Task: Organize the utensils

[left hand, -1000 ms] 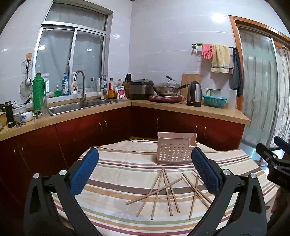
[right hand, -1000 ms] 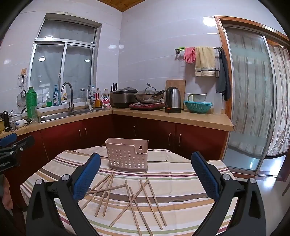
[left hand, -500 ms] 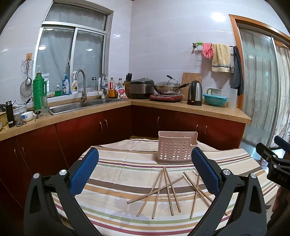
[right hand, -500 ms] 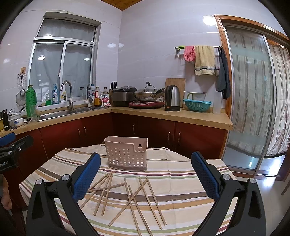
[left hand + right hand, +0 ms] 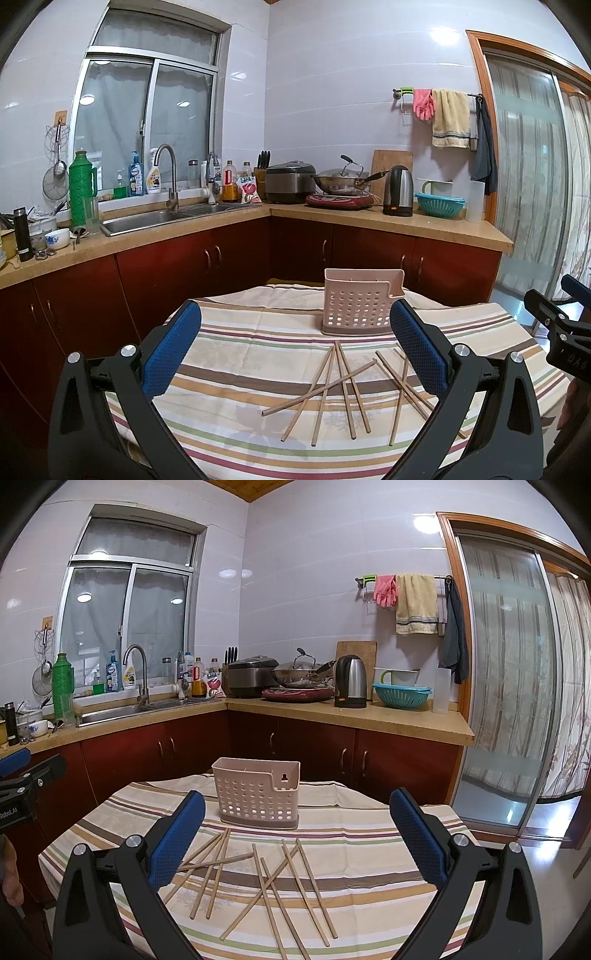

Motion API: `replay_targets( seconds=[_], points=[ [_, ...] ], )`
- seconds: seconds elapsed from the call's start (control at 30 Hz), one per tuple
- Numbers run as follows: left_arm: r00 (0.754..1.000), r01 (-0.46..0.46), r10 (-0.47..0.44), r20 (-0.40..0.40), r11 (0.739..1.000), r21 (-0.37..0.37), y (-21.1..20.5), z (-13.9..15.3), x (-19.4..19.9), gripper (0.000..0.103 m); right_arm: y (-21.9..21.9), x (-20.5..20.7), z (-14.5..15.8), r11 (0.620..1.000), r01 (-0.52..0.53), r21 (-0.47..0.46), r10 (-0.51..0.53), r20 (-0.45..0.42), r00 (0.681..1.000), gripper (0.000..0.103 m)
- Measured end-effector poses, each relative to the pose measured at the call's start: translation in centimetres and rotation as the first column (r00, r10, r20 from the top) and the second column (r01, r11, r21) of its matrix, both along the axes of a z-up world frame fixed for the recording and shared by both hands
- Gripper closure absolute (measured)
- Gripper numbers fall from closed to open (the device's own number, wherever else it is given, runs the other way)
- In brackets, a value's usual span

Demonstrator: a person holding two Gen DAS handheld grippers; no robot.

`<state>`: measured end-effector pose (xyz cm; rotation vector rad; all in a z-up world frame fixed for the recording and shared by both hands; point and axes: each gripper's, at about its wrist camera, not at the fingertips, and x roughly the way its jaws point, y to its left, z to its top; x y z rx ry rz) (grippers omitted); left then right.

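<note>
Several wooden chopsticks (image 5: pixel 341 387) (image 5: pixel 266 878) lie scattered and crossing on a round table with a striped cloth (image 5: pixel 236 354) (image 5: pixel 354 834). Behind them stands a pink perforated utensil holder (image 5: pixel 360 308) (image 5: pixel 256 794), upright, with nothing showing above its rim. My left gripper (image 5: pixel 295 343) hangs open above the near left of the table, holding nothing. My right gripper (image 5: pixel 297 830) is open too, above the near right side, well short of the chopsticks. In each wrist view the other gripper shows at the frame's edge.
Red-brown cabinets with a stone counter (image 5: pixel 369 218) wrap the room behind the table, carrying a sink (image 5: pixel 147 218), bottles, a rice cooker, a wok, a kettle (image 5: pixel 351 681) and a teal colander. A sliding glass door (image 5: pixel 506 683) is at right.
Both grippers have drifted slightly forward and upward; the table and holder sit a touch lower in both views. Chopsticks and holder have not moved, and both grippers stay open.
</note>
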<state>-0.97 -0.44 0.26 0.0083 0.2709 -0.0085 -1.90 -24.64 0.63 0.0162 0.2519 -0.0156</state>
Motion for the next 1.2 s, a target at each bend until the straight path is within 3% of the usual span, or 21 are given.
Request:
replay_targets(
  seconds=[1.2],
  points=[
    [1.000,0.002,-0.002,0.004,1.000,0.000,0.47,-0.07,-0.22,0.003,-0.03,-0.01,-0.06,1.000,0.002,-0.006,-0.002,-0.002,1.000,0.006]
  ],
)
